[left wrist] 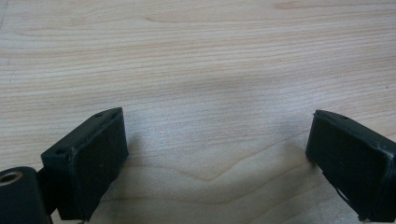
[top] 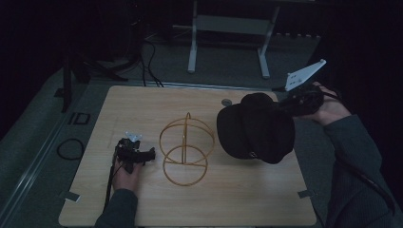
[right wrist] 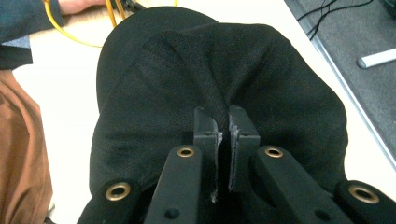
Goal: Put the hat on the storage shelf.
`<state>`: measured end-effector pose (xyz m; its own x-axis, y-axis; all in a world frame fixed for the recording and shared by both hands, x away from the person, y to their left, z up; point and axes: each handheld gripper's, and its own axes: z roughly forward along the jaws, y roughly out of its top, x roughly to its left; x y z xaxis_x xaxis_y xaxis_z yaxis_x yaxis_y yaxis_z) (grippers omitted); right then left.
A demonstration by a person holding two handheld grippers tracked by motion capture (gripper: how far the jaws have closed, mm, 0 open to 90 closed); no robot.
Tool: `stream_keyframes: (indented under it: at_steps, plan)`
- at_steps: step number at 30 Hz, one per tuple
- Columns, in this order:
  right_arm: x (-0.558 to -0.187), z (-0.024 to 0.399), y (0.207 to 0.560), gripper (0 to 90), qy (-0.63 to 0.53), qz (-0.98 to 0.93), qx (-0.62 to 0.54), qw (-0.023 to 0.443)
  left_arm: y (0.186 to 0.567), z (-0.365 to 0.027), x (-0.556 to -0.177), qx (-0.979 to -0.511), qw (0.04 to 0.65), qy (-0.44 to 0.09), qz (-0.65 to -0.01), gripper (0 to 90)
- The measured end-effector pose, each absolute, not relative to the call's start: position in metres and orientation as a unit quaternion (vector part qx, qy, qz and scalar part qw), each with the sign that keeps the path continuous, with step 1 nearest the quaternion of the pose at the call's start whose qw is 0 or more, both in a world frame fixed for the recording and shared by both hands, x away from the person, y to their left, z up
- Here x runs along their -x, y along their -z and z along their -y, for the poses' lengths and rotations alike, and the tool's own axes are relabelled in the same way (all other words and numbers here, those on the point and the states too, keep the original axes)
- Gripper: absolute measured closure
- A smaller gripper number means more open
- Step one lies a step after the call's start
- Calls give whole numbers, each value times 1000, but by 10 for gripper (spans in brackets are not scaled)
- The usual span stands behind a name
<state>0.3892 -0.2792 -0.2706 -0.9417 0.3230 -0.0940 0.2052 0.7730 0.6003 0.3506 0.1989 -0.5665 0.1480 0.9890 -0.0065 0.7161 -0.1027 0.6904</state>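
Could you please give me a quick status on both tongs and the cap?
Right tongs shut on black cap, pinching its fabric. Left tongs open over bare table. Gold wire stand between them.

Little can be read here. On the dark strip [top: 78, 118] just beside the worktop's [top: 142, 209] left edge stand pale marks that look like the letters "ID", seen in the high view; they are dim and their reading is not certain. A small pale mark [top: 252, 154] sits on the lower edge of the black cap [top: 254, 130], too small to make out as a letter or a logo.
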Motion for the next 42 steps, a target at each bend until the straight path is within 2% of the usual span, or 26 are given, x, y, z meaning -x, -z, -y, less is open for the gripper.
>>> stream_keyframes:
  at_steps: [42]
  plan:
    - [-389, 229, 245, 845, -409, -903, -80, 102, 566, -199, -351, -703, 284, -240, -607, 50]
